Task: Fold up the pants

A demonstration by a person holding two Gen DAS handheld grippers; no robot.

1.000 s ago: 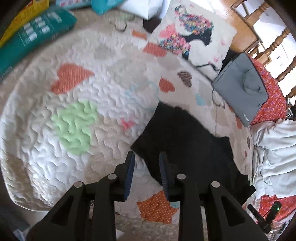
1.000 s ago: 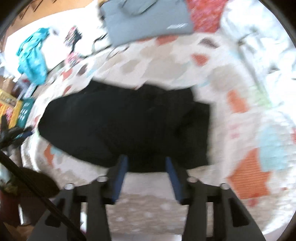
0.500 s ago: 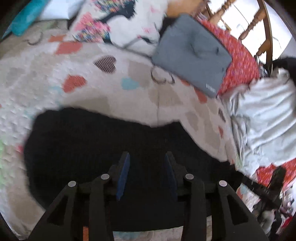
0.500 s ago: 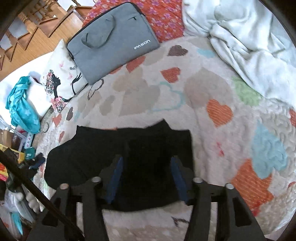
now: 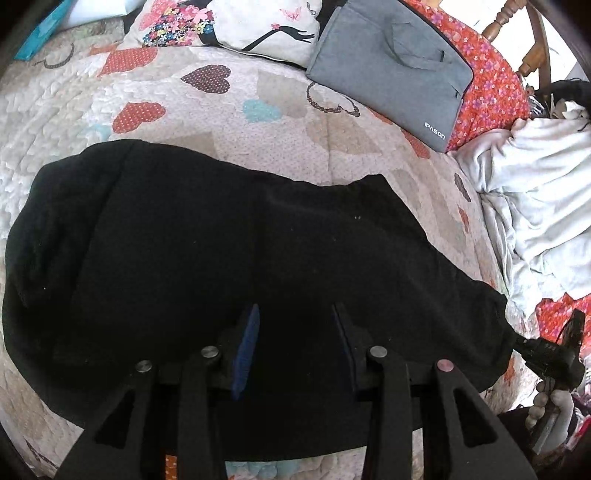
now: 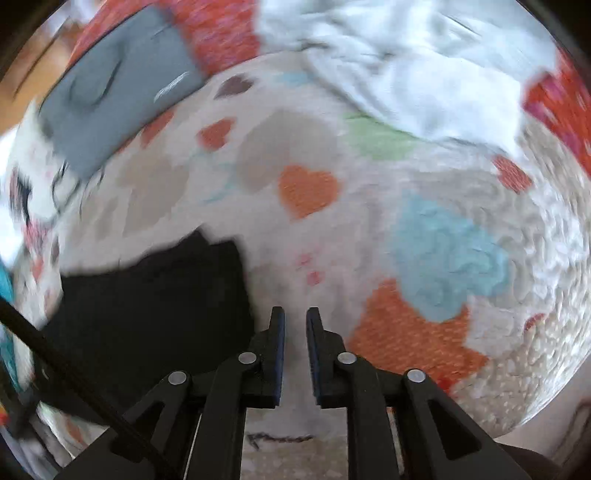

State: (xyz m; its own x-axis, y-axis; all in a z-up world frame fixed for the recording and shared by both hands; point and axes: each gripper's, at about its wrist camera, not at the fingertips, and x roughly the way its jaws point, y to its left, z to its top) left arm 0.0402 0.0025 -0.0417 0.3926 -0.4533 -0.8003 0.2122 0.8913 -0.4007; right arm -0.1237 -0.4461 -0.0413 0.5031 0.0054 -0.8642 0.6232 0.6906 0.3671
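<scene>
Black pants lie flat on the heart quilt, already doubled over. Left hand-held gripper hovers low over the near hem, fingers apart, grasping nothing. Right hand-held gripper is closing on nothing, over bare quilt just right of the pants' edge. Next fold: pinch both layers at matching corners, lift evenly.

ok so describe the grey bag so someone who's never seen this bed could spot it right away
Start from the heart-patterned quilt that covers the bed and look past the black pants to its far edge. There the grey laptop bag lies flat, half on a red floral cloth, right of a printed pillow. It is the only plain grey thing, with a handle and small white lettering at one corner.
</scene>
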